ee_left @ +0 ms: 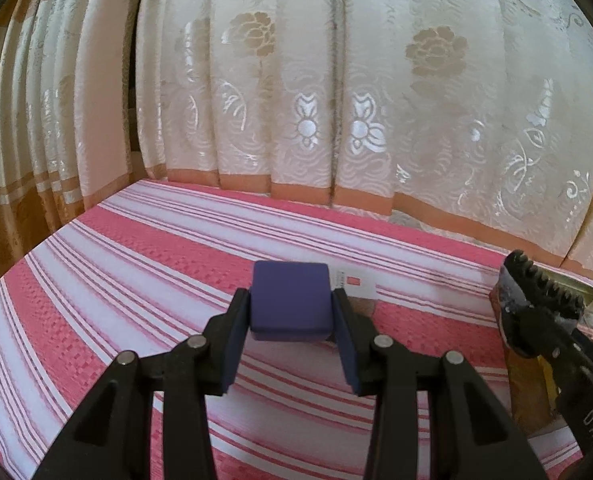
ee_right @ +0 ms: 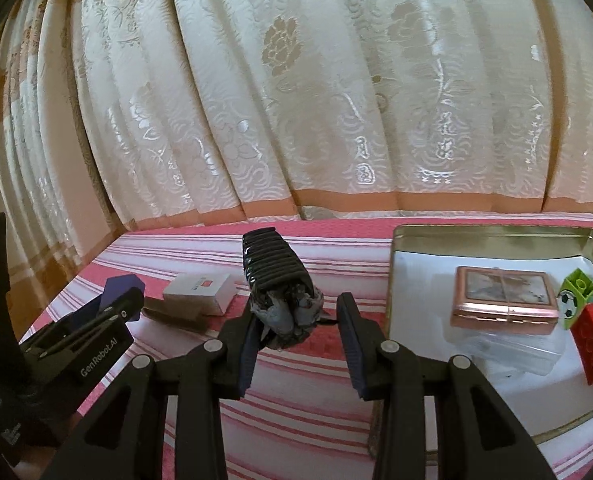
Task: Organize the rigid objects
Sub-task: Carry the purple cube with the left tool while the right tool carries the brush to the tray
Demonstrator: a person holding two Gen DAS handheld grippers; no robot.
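Currently, the left gripper holds a purple block between its fingers, lifted above the striped bedspread at centre frame. The right gripper holds a black hair claw clip; the clip presses against the left finger, and contact with the right finger cannot be confirmed. At the right of the right wrist view, an open metal tin contains a rose-gold case, a clear plastic box and toy bricks. A white box lies on the bedspread at centre left.
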